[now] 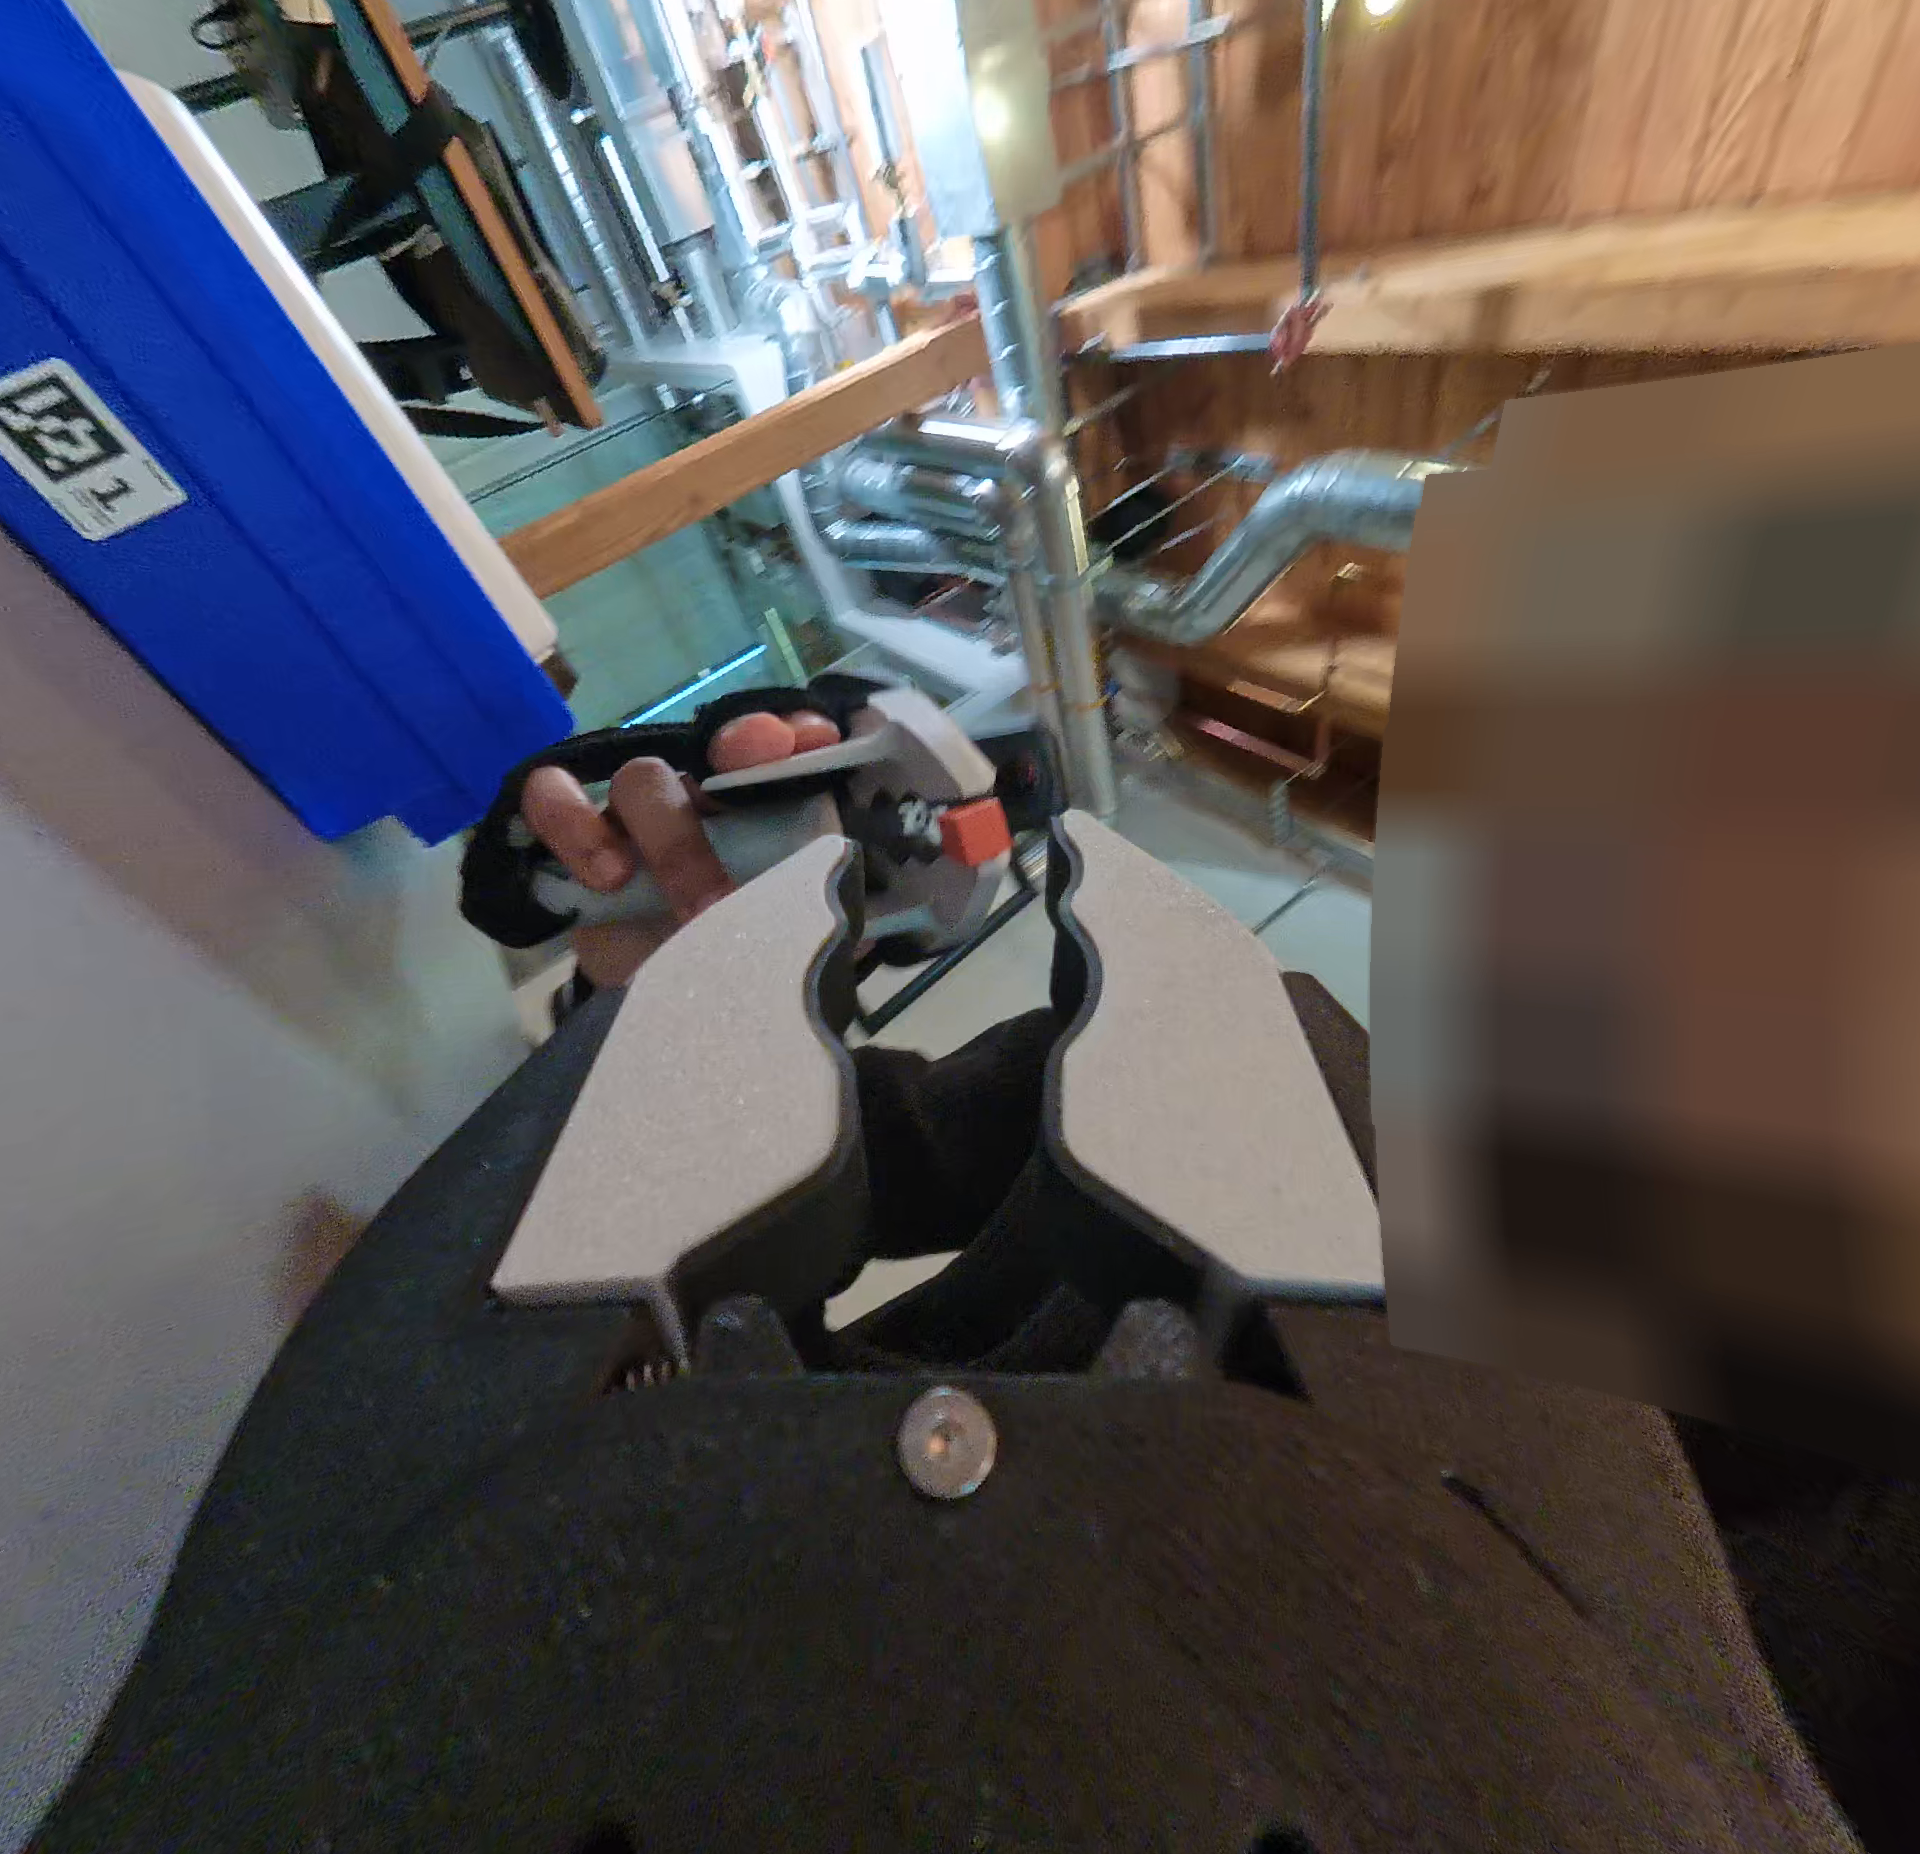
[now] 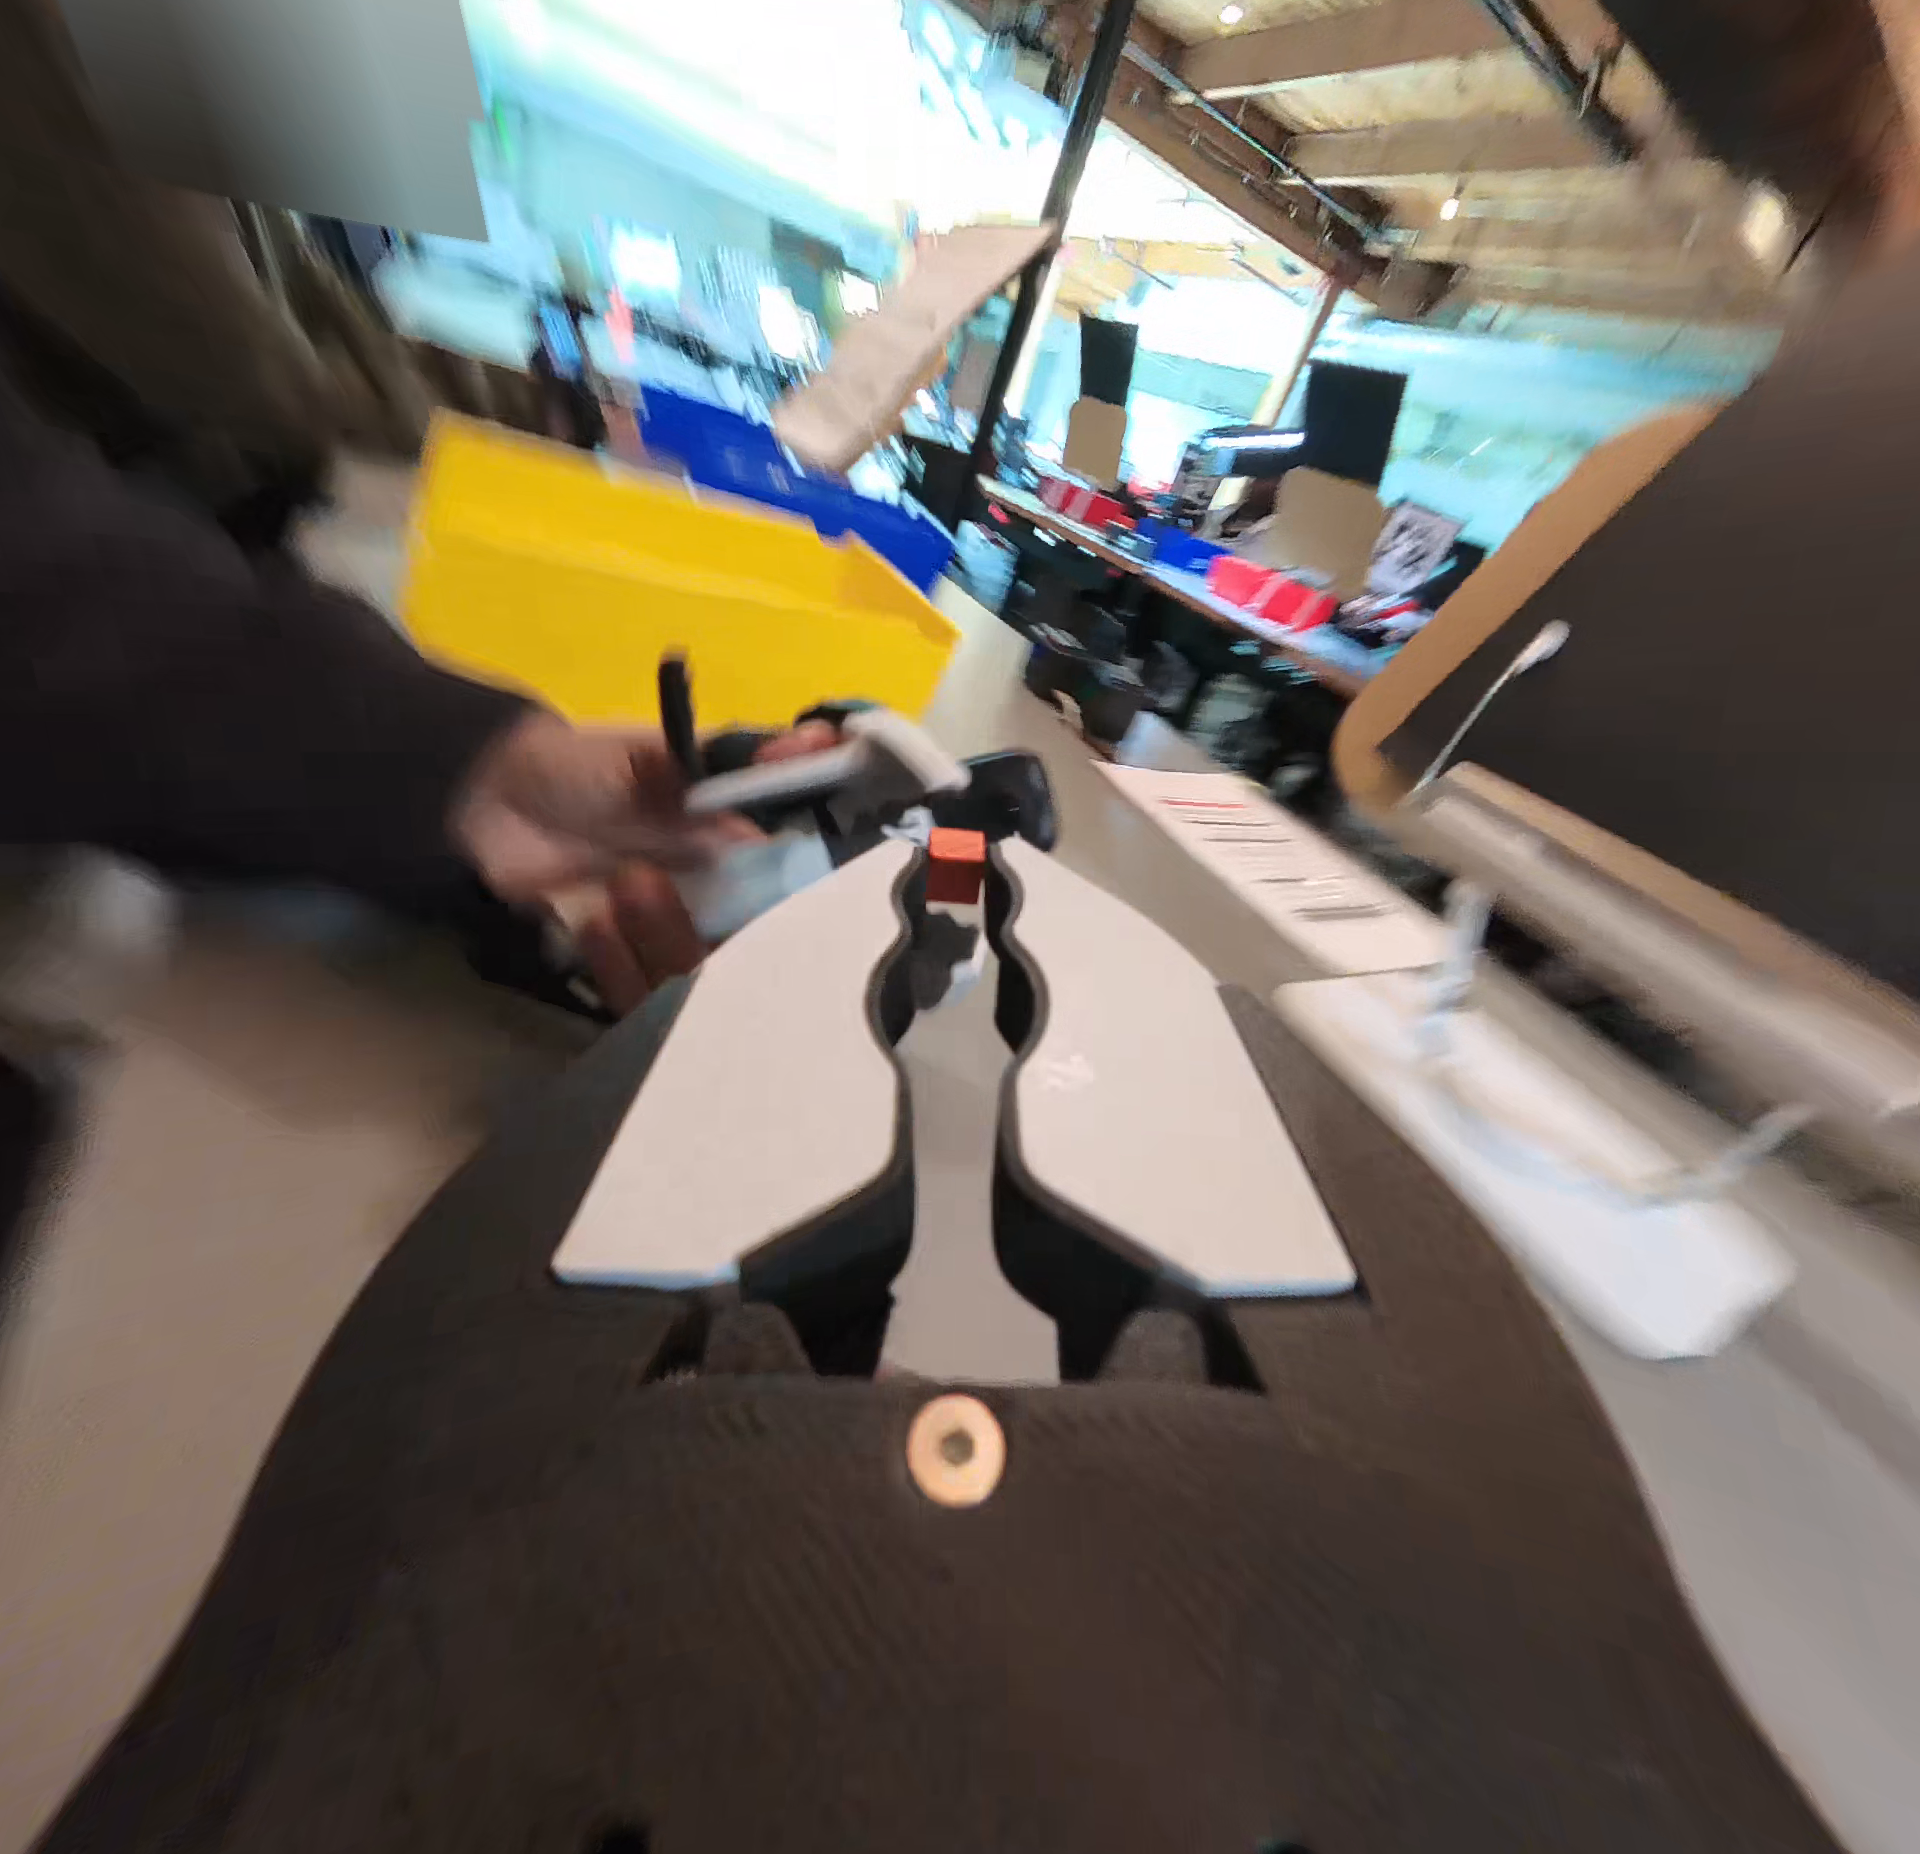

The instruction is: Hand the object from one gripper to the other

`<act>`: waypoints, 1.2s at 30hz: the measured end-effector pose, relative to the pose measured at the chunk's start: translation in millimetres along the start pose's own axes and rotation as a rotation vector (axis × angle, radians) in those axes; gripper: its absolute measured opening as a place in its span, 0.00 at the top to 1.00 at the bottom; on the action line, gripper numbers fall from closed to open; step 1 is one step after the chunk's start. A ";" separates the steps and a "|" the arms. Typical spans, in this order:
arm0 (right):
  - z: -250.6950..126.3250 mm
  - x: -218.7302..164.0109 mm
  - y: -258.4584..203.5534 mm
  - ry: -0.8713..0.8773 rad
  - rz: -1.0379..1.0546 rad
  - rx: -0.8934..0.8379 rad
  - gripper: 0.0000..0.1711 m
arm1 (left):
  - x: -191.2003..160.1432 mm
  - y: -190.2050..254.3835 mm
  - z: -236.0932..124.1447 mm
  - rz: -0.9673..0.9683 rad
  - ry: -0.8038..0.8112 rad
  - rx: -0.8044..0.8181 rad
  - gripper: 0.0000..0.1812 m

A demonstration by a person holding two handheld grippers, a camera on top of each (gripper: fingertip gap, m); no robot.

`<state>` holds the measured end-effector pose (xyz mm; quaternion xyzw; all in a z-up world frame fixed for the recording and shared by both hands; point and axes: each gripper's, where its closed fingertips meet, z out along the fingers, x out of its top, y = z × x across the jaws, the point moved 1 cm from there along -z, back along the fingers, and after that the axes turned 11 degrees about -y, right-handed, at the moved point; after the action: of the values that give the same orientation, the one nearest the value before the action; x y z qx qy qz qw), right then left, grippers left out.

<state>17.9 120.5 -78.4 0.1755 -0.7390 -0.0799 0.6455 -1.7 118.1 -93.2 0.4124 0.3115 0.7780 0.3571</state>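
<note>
Orange-red, a small block point(image 2: 955, 866) sits pinched between the fingertips of the right hand-held gripper point(image 2: 957, 874), held in the air above the counter point(image 2: 1049, 765). From the left side the same block point(image 1: 977, 832) shows just beyond the tips of the left hand-held gripper point(image 1: 951, 848), whose fingers stand spread apart with nothing between them; whether they touch the block cannot be told.

Obstructions near the exchange: the person's right hand point(image 1: 623, 828), wrapped round the grip of the right unit, lies just left of the left hand-held gripper's line. In the right wrist view the person's left hand point(image 2: 582, 817) and dark sleeve point(image 2: 208, 661) occupy the left side, close to the block. That view is smeared with blur.

Counter: pale grey, smooth. On it, to the right, a white keyboard-like slab point(image 2: 1538, 1170) with a white cable point(image 2: 1455, 973), and a sheet of paper point(image 2: 1268, 869) beyond it. A dark curved panel with a tan edge point(image 2: 1662, 578) rises at the far right.

Farther back, a yellow bin point(image 2: 644, 589) stands on the counter, a blue bin point(image 2: 769, 474) behind it. A blue bin with a white sticker point(image 1: 208, 474) fills the upper left of the left wrist view.

Room: workshop, timber ceiling and wall panelling point(image 1: 1558, 90), wooden rail point(image 1: 748, 454), silver ducting point(image 1: 1278, 526), and distant tables carrying red and blue bins point(image 2: 1268, 589).
</note>
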 end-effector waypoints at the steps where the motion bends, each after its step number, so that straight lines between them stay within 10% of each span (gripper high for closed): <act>1: 2.5 -2.6 -3.8 -0.026 -0.091 -0.031 0.94 | 2.2 1.2 -1.8 -0.023 0.024 -0.029 0.80; 36: 12.1 -24.7 -16.6 -0.164 -0.373 -0.112 0.94 | -10.2 -13.4 -2.2 0.086 -0.123 0.164 0.94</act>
<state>11.2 112.8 -108.9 0.2661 -0.7383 -0.2530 0.5658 4.5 116.7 -108.9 0.5001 0.3337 0.7379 0.3068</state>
